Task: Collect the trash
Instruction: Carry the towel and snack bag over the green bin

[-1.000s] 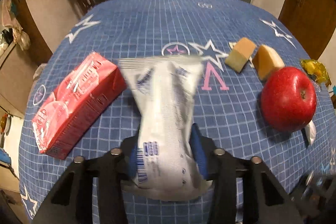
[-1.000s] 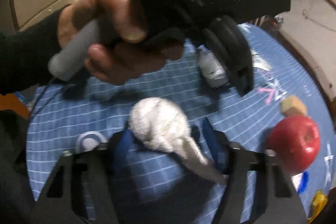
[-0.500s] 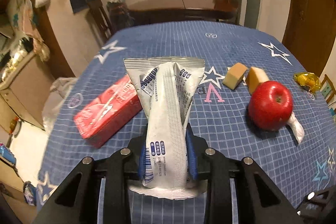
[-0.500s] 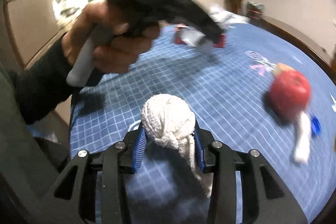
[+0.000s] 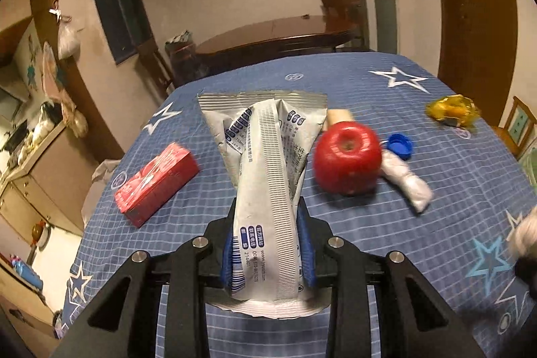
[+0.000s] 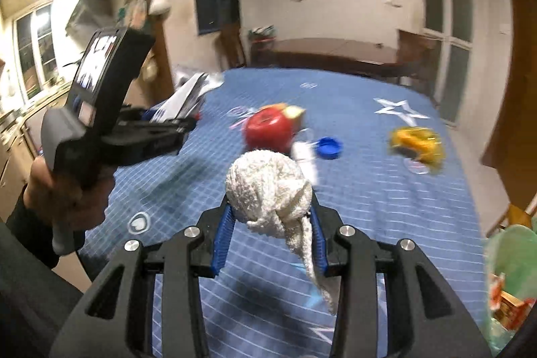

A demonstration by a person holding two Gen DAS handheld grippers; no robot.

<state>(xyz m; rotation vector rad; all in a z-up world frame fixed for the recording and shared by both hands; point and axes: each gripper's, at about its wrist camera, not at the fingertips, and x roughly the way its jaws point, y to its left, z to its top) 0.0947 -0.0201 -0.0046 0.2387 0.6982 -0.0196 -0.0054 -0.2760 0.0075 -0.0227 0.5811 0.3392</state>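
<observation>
- Above the blue star-patterned bench (image 5: 419, 217), my left hand-held gripper (image 5: 266, 252) is clenched on a silver snack wrapper (image 5: 265, 170), which stands up between the blue pads and clear of the cloth.
- My right hand-held gripper (image 6: 270, 235) is clamped on a balled white tissue (image 6: 268, 190), its loose tail hanging down past the right pad.
- Both loads are light and crushable, so I judge the step is to carry them to the bin. I should keep both grips firm and move smoothly so the wrapper does not slide out.
- At the lower right edge of the right wrist view sits a greenish bag (image 6: 510, 264), possibly the trash bag; I cannot tell for sure.
- Trash left on the bench: a crumpled white scrap (image 5: 406, 180) touching the red apple (image 5: 347, 158), a blue cap (image 5: 399, 145) just beside it, and a yellow wrapper (image 5: 451, 109) well apart. The red carton (image 5: 156, 178) lies to the left.
- Compared with a second ago, both grippers are higher and look further across the bench; the apple sits nearer the wrapper in view.
</observation>
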